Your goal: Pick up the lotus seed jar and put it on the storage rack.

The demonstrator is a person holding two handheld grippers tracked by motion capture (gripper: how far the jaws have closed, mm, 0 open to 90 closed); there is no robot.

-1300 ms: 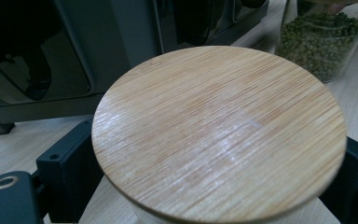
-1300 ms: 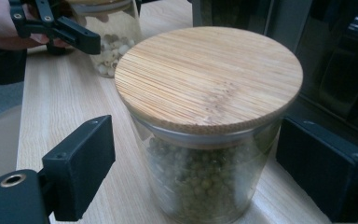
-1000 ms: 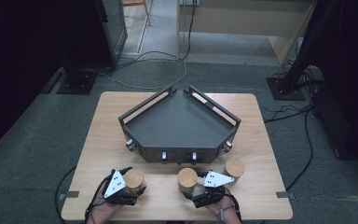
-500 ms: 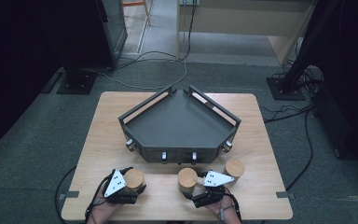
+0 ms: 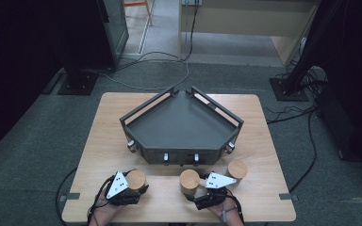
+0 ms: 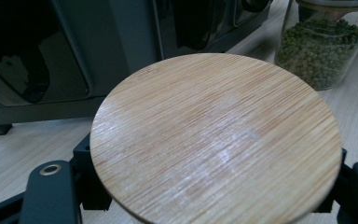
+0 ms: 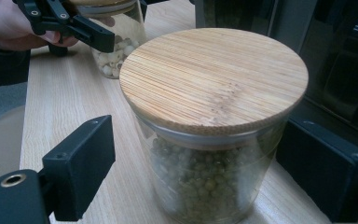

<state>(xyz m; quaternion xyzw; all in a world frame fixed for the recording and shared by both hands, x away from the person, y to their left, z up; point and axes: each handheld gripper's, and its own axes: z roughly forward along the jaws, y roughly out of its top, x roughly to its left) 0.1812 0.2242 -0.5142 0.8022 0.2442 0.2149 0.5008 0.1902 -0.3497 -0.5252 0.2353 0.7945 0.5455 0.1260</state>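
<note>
The wooden surface (image 5: pixel 99 141) carries a dark five-sided tray (image 5: pixel 181 125) at its middle, with knobs along its near face. In front of that stand three glass jars with bamboo lids. The left jar (image 5: pixel 135 179), filled with pale seeds, sits near the front edge; the left tongs (image 5: pixel 131 187) have just been closing and now clench its sides under the lid. The middle jar (image 5: pixel 189 181), full of green beans, stands between the jaws of the right tongs (image 5: pixel 195 195), which are released, a gap showing on the left side. The third jar (image 5: pixel 237 169) stands just to the right, untouched.
</note>
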